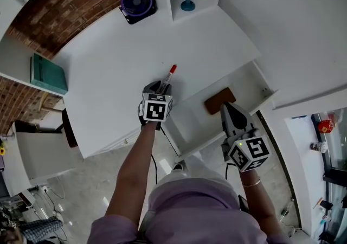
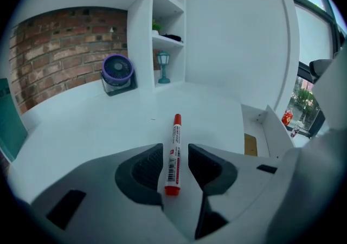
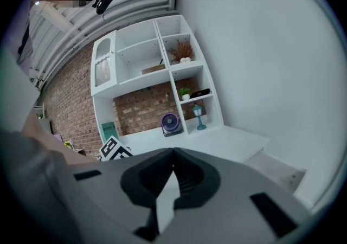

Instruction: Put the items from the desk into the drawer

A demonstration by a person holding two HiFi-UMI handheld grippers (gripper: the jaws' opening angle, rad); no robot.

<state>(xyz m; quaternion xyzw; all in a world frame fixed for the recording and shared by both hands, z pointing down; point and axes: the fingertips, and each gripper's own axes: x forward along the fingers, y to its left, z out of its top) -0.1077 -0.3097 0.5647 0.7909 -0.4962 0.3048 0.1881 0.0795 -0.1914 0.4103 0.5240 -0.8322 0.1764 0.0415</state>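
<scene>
Now the left gripper (image 2: 174, 156) straddles the red marker (image 2: 175, 137) lying on the white counter (image 1: 119, 69), jaws apart. At the right, the right gripper (image 1: 225, 107), jaws together, hovers above the open drawer (image 1: 192, 115).

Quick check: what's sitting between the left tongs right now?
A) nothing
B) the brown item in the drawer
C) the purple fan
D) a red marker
D: the left gripper view shows the red marker lying on the white desk between the left tongs, with the jaws apart on either side of it.
</scene>
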